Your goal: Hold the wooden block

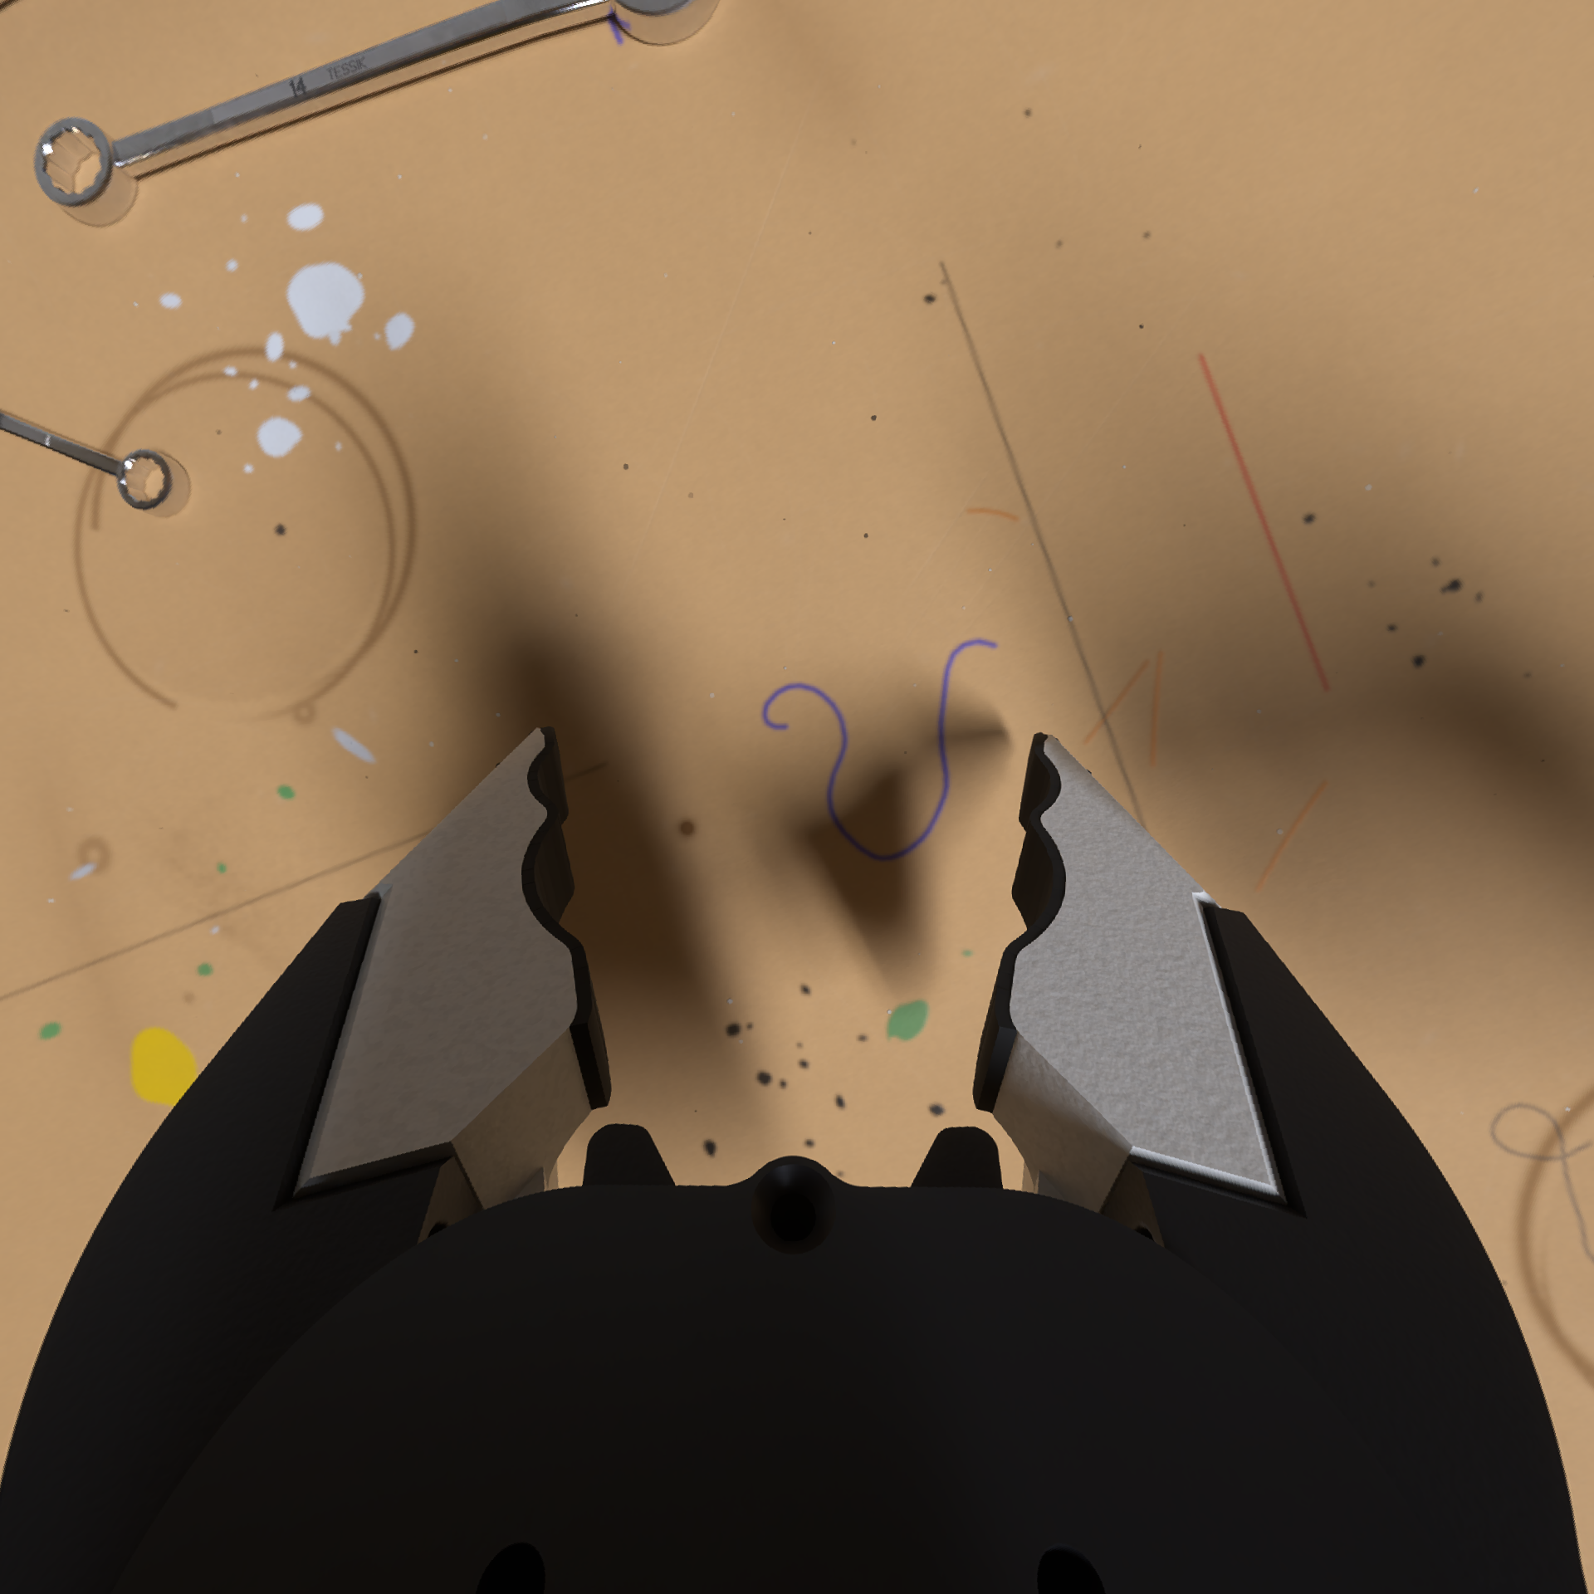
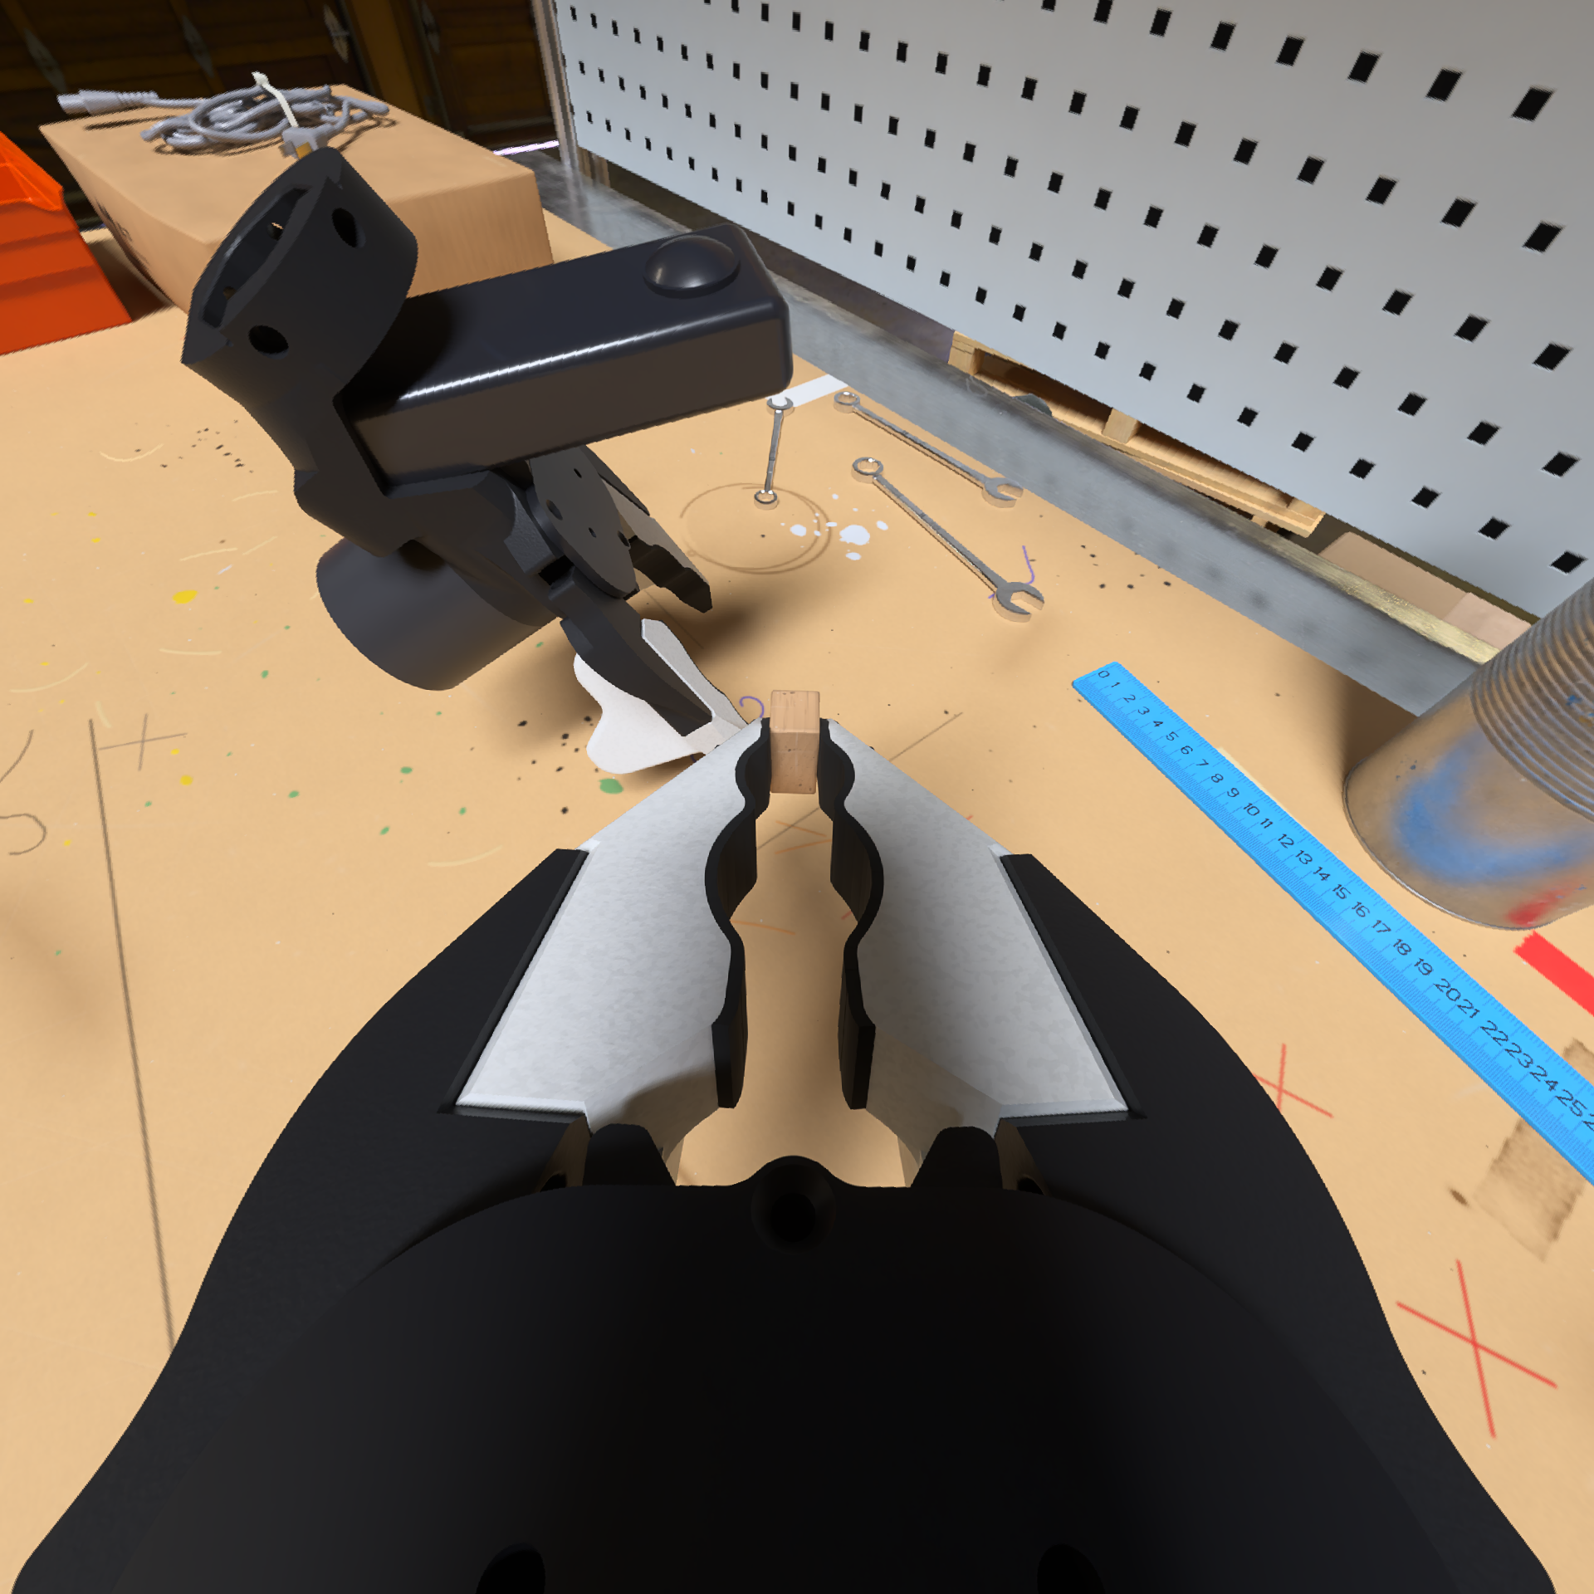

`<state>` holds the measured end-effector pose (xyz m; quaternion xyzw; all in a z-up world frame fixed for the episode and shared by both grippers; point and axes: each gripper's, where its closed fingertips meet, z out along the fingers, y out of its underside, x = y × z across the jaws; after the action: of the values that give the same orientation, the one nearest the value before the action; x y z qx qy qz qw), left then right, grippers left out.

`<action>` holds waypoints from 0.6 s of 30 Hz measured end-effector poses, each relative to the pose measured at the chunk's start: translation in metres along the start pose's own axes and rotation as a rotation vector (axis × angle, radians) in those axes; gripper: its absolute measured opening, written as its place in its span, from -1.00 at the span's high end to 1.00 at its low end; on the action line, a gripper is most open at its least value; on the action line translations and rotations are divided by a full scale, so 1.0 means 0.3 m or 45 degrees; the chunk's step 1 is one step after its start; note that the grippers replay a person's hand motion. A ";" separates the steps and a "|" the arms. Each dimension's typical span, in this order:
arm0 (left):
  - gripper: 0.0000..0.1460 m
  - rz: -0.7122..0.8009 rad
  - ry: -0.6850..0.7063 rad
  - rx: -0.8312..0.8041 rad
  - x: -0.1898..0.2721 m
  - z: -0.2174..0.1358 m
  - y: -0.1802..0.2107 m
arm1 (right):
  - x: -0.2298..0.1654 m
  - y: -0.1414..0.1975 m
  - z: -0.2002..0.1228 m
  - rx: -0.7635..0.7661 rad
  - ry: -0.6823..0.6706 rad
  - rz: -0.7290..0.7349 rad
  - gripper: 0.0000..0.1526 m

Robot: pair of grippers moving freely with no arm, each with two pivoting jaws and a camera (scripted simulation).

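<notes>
**Op A:** Left wrist view first. What have you got?

**Op B:** My left gripper (image 1: pixel 793 750) fills the lower half of the frame, its two pale, black-edged fingers spread wide with nothing between them. Past the tips I see only the tan, paint-flecked worktop (image 1: pixel 1208 216) with a purple pen squiggle (image 1: pixel 862 776) on it. In the upper left corner lies a long chrome ring spanner (image 1: pixel 302 95), and at the left edge the ring end of a smaller chrome spanner (image 1: pixel 142 479) sits inside a faint drawn circle. I can't see the block here.

**Op A:** And the right wrist view?

**Op B:** There it is. The small, light wooden block (image 2: pixel 793 742) stands upright just above centre frame, pinched between the very tips of my right gripper (image 2: pixel 793 759), whose jaws are drawn in narrow around it. Whether the block touches the worktop, I can't tell.

**Op A:** Where's the other gripper?

**Op B:** Upper left of centre, tilted down, with one pale fingertip (image 2: pixel 638 733) just beside the block on its left. Its jaws stand apart.

**Op A:** Surroundings?

**Op B:** A flat blue ruler (image 2: pixel 1346 897) runs diagonally down the right side, with a ribbed metal can (image 2: pixel 1484 776) lying at the right edge. Chrome spanners (image 2: pixel 940 526) lie above centre, below a white pegboard (image 2: pixel 1121 172). A cardboard box (image 2: pixel 414 181) with a coiled grey cable (image 2: pixel 250 112) on top sits in the upper left.
</notes>
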<state>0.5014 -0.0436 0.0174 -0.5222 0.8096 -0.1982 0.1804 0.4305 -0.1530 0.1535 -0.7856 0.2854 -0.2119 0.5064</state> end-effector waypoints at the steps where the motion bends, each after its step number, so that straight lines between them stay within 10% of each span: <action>1: -0.45 -0.014 0.011 0.009 0.001 0.002 0.002 | -0.003 0.002 0.002 -0.004 -0.003 -0.003 0.88; 18: -0.36 0.028 0.186 0.004 -0.038 0.055 -0.073 | 0.006 0.022 0.006 -0.019 -0.002 -0.007 0.88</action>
<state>0.5309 -0.0435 0.0154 -0.4972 0.8260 -0.2350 0.1237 0.4316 -0.1550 0.1467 -0.7903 0.2845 -0.2107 0.5001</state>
